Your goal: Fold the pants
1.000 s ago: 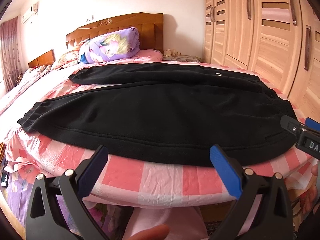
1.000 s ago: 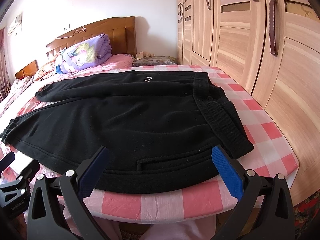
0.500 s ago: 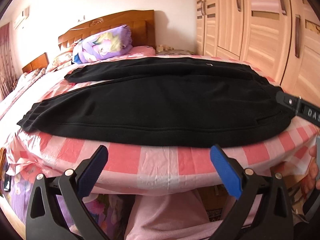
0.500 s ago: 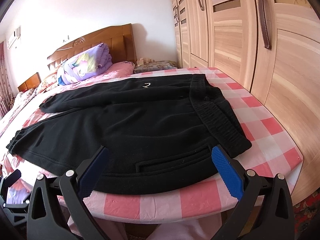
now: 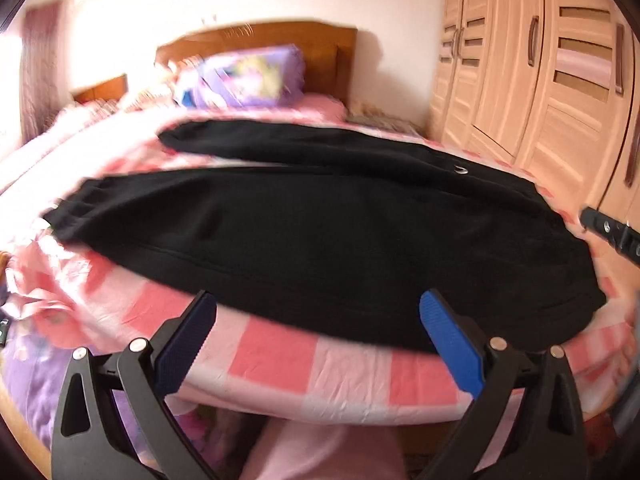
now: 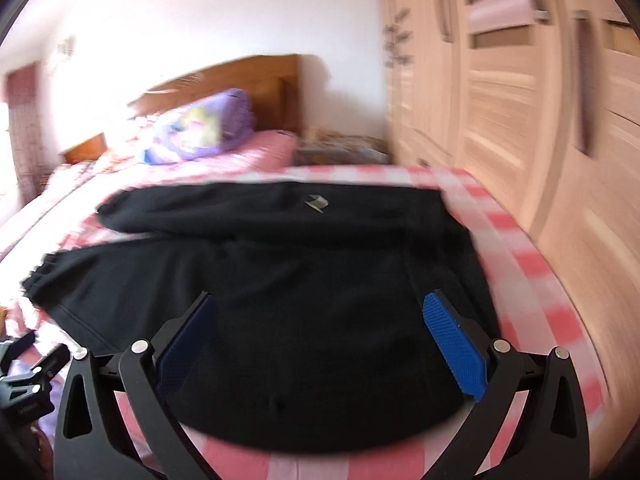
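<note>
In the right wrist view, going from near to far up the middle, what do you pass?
Right gripper → black pants → pink pillow → purple bundle → wooden headboard → white wall.

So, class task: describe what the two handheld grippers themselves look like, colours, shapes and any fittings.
The left gripper and right gripper look identical: two black, angular plastic fingers with triangular cut-outs and silver round pins at the joints. Each finger carries a flat, blue, ribbed pad on its inner face. No cables or sleeves are visible.
</note>
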`<state>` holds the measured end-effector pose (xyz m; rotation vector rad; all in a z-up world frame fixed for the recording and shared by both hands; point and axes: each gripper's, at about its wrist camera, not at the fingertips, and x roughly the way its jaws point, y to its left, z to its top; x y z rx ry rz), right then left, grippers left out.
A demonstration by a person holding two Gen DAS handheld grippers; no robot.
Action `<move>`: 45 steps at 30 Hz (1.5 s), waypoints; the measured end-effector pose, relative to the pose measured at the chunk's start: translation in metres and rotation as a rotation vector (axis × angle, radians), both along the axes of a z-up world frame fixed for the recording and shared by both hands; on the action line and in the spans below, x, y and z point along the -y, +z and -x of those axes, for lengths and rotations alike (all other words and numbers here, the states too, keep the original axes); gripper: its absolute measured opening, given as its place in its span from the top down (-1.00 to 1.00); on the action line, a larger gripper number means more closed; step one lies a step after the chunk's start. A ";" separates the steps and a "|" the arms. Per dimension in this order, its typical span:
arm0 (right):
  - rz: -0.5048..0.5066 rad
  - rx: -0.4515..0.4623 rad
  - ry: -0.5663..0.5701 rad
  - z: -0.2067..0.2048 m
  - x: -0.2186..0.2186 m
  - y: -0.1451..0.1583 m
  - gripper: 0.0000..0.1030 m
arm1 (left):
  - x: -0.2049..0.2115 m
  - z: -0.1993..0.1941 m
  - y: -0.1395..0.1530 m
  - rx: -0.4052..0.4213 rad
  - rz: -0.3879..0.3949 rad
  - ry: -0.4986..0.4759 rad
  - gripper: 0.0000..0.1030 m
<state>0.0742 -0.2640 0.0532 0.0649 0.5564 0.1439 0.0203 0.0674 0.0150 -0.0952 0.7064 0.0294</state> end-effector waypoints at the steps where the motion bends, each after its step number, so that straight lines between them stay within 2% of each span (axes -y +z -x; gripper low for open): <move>1: -0.032 0.007 0.031 -0.010 0.006 0.005 -0.92 | 0.002 -0.016 0.004 -0.031 -0.014 -0.105 -0.97; 3: -0.068 0.010 0.090 -0.032 0.014 0.012 -0.92 | 0.004 -0.036 0.013 -0.039 -0.030 -0.270 -0.97; 4: -0.042 -0.014 0.130 -0.052 0.016 0.015 -0.92 | 0.003 -0.052 0.019 -0.045 -0.043 -0.310 -0.97; 6: 0.079 -0.117 0.198 -0.097 0.017 0.015 -0.92 | -0.003 -0.077 0.031 -0.016 -0.056 -0.315 -0.97; 7: 0.105 -0.153 0.207 -0.116 0.021 0.013 -0.92 | -0.005 -0.098 0.039 0.007 -0.080 -0.333 -0.97; 10: 0.065 -0.257 0.218 -0.182 0.047 0.009 -0.92 | -0.003 -0.158 0.055 0.046 -0.176 -0.343 -0.97; 12: -0.005 -0.358 0.209 -0.230 0.068 -0.001 -0.92 | 0.000 -0.200 0.060 0.018 -0.171 -0.399 -0.97; 14: -0.043 -0.428 0.179 -0.282 0.089 -0.014 -0.92 | -0.002 -0.256 0.056 -0.053 -0.123 -0.426 -0.97; 17: 0.008 -0.441 0.178 -0.329 0.098 -0.023 -0.92 | -0.009 -0.320 0.047 -0.138 -0.037 -0.445 -0.97; 20: 0.025 -0.474 0.241 -0.364 0.095 -0.035 -0.92 | -0.020 -0.378 0.033 -0.228 0.041 -0.412 -0.88; 21: 0.029 -0.478 0.264 -0.370 0.092 -0.036 -0.89 | -0.023 -0.387 0.028 -0.251 0.066 -0.405 -0.86; 23: 0.066 -0.500 0.337 -0.385 0.081 -0.046 -0.82 | -0.030 -0.413 0.017 -0.305 0.142 -0.380 -0.70; 25: 0.143 -0.534 0.407 -0.394 0.067 -0.060 -0.77 | -0.036 -0.429 0.009 -0.338 0.184 -0.348 -0.68; 26: 0.165 -0.546 0.435 -0.398 0.063 -0.065 -0.60 | -0.040 -0.439 0.004 -0.357 0.203 -0.335 -0.67; 27: 0.178 -0.559 0.466 -0.402 0.058 -0.070 -0.47 | -0.042 -0.445 0.001 -0.372 0.224 -0.329 -0.53; 28: 0.167 -0.567 0.499 -0.405 0.056 -0.074 -0.47 | -0.043 -0.448 0.000 -0.380 0.239 -0.331 -0.33; 29: 0.154 -0.557 0.529 -0.407 0.055 -0.074 -0.41 | -0.045 -0.452 -0.002 -0.390 0.252 -0.335 -0.29; 30: 0.147 -0.553 0.550 -0.405 0.055 -0.073 -0.24 | -0.044 -0.454 -0.002 -0.389 0.251 -0.340 -0.21; 31: 0.139 -0.549 0.571 -0.405 0.055 -0.072 0.09 | -0.044 -0.456 -0.002 -0.388 0.250 -0.345 -0.12; 32: 0.123 -0.542 0.604 -0.403 0.054 -0.070 0.24 | -0.044 -0.459 -0.003 -0.397 0.255 -0.355 -0.09; 33: 0.140 -0.514 0.620 -0.397 0.052 -0.066 0.70 | -0.044 -0.460 -0.004 -0.408 0.265 -0.359 -0.09; 34: 0.202 -0.477 0.615 -0.389 0.050 -0.063 0.80 | -0.043 -0.461 -0.005 -0.414 0.274 -0.359 -0.09; 37: 0.287 -0.382 0.595 -0.365 0.047 -0.054 0.82 | -0.044 -0.468 -0.009 -0.438 0.333 -0.343 -0.10; 39: 0.328 -0.285 0.568 -0.341 0.043 -0.042 0.82 | -0.045 -0.471 -0.013 -0.467 0.427 -0.337 -0.12; 41: 0.352 -0.178 0.536 -0.308 0.039 -0.026 0.82 | -0.044 -0.471 -0.014 -0.480 0.475 -0.331 -0.22; 42: 0.357 -0.148 0.534 -0.296 0.038 -0.021 0.82 | -0.043 -0.470 -0.014 -0.487 0.493 -0.323 -0.33; 45: 0.426 -0.031 0.537 -0.239 0.024 -0.007 0.83 | -0.038 -0.467 -0.011 -0.503 0.529 -0.307 -0.45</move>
